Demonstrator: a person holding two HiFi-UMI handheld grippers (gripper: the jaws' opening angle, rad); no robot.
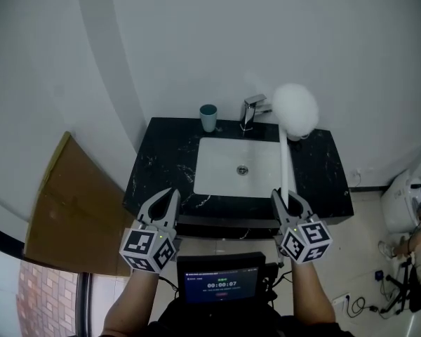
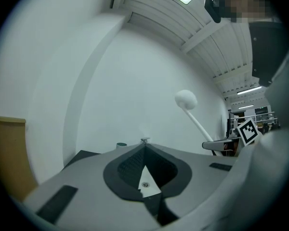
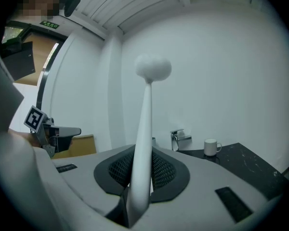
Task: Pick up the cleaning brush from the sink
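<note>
The cleaning brush has a long white handle [image 1: 285, 167] and a fluffy white head [image 1: 295, 109]. It is held up in the air above the right side of the white sink [image 1: 221, 163]. My right gripper [image 1: 286, 201] is shut on the lower end of the handle [image 3: 143, 143], and the head [image 3: 153, 67] points up and away from me. My left gripper [image 1: 170, 196] hovers before the counter's front left, its jaws meeting at the tips [image 2: 144, 143] with nothing between them. In the left gripper view the brush head [image 2: 186, 99] shows to the right, above the right gripper [image 2: 221, 145].
A chrome faucet [image 1: 251, 111] and a teal cup [image 1: 208, 116] stand at the back of the black marble counter [image 1: 161, 160]. A white mug [image 3: 211, 147] sits to the faucet's right. Brown cardboard [image 1: 63, 202] leans at the left. A small screen [image 1: 221, 279] hangs below my hands.
</note>
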